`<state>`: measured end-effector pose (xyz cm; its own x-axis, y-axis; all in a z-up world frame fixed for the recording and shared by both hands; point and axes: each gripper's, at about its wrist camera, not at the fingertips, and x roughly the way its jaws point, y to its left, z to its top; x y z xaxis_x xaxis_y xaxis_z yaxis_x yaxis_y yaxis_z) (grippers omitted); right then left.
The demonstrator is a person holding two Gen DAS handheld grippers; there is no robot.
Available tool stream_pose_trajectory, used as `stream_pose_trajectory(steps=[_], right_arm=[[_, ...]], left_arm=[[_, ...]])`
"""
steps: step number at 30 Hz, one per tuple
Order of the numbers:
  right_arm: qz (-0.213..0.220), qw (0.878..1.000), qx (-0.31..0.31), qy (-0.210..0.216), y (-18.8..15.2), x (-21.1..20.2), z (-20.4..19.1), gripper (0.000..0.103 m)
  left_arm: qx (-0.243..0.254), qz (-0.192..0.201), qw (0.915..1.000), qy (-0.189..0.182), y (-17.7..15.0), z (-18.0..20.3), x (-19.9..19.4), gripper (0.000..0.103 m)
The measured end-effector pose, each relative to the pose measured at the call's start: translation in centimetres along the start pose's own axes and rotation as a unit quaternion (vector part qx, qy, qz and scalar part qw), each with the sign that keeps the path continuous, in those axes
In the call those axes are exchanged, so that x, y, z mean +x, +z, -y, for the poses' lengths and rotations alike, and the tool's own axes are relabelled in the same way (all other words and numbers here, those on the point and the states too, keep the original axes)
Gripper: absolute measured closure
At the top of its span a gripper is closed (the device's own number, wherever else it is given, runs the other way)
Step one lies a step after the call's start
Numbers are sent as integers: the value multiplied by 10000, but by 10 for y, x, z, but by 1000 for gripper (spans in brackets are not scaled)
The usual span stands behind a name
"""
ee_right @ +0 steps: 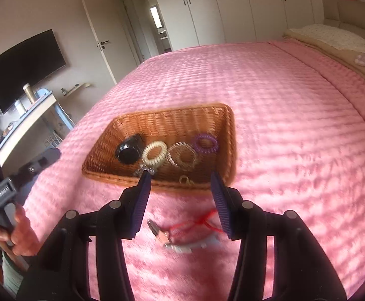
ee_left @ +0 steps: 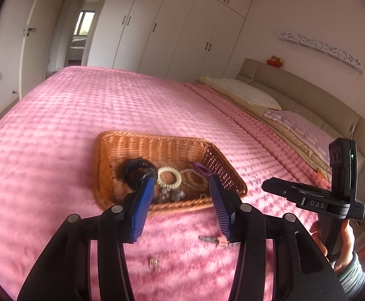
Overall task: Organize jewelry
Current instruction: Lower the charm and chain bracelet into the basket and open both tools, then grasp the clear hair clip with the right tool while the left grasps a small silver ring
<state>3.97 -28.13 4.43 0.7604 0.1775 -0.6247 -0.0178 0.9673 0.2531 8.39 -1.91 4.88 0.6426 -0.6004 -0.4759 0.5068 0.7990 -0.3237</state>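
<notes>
Hovering over the pink quilted bed (ee_left: 82,125), both tools are gaping wide, holding nothing. The left tool (ee_left: 182,183) and right tool (ee_right: 180,175) are pointing at the brown woven wicker basket (ee_right: 172,120).

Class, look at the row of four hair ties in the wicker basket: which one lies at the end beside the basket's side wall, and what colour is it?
The purple spiral hair tie; the black, cream and clear ties sit further along.

Wicker basket (ee_right: 172,123) mid-bed holds black (ee_right: 128,151), cream (ee_right: 155,154), clear (ee_right: 183,159), purple (ee_right: 205,143) coil ties in a row. Hair clip (ee_right: 161,233) and red string (ee_right: 195,223) lie outside the near rim.
</notes>
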Motion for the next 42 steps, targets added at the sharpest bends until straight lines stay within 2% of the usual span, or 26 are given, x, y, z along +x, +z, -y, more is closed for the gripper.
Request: stream_pose_trajectory(steps=[8, 11, 17, 21, 26, 29, 30, 33, 35, 36, 37, 39, 41, 42], right_arm=[[-560, 9979, 324, 53, -47, 17, 21, 57], [-759, 9959, 501, 26, -54, 33, 34, 57], [-1102, 9904, 776, 316, -66, 58, 49, 57], [-1207, 9906, 425, 488, -74, 52, 34, 57], [-1436, 9872, -310, 618, -88, 38, 10, 57], [-1204, 9887, -879, 135, -83, 29, 0, 57], [-1150, 9885, -973, 136, -80, 28, -2, 57], [-1237, 9846, -1137, 492, -71, 42, -7, 57], [-1354, 9806, -1342, 448, -72, 55, -14, 57], [-1386, 9794, -1409, 402, -73, 60, -15, 60], [-1420, 9780, -1481, 376, -76, 64, -17, 72], [-1454, 9766, -1560, 278, -83, 66, -19, 77], [-1378, 9775, -1589, 141, -89, 58, -19, 89], [-1389, 9782, -1542, 88, -92, 54, -17, 90]], left_arm=[[-349, -474, 9980, 215, -46, -24, -1, 58], [-495, -642, 9964, 256, -60, -33, 9, 58], [-558, -939, 9935, 310, -76, -38, 30, 58], [-428, -1058, 9928, 354, -81, -35, 37, 58], [-366, -1135, 9923, 323, -84, -34, 40, 58], [-334, -1172, 9920, 336, -86, -32, 42, 58], [-314, -1180, 9919, 341, -86, -31, 43, 58], [-248, -1210, 9917, 352, -87, -29, 44, 58], [-226, -1236, 9914, 361, -87, -27, 44, 58], [-207, -1254, 9913, 349, -88, -27, 44, 58], [-186, -1282, 9910, 329, -88, -26, 44, 58], [-104, -1378, 9900, 277, -91, -24, 43, 58], [122, -1553, 9872, 343, -96, -20, 44, 58], [274, -1613, 9856, 437, -99, -17, 45, 58]])
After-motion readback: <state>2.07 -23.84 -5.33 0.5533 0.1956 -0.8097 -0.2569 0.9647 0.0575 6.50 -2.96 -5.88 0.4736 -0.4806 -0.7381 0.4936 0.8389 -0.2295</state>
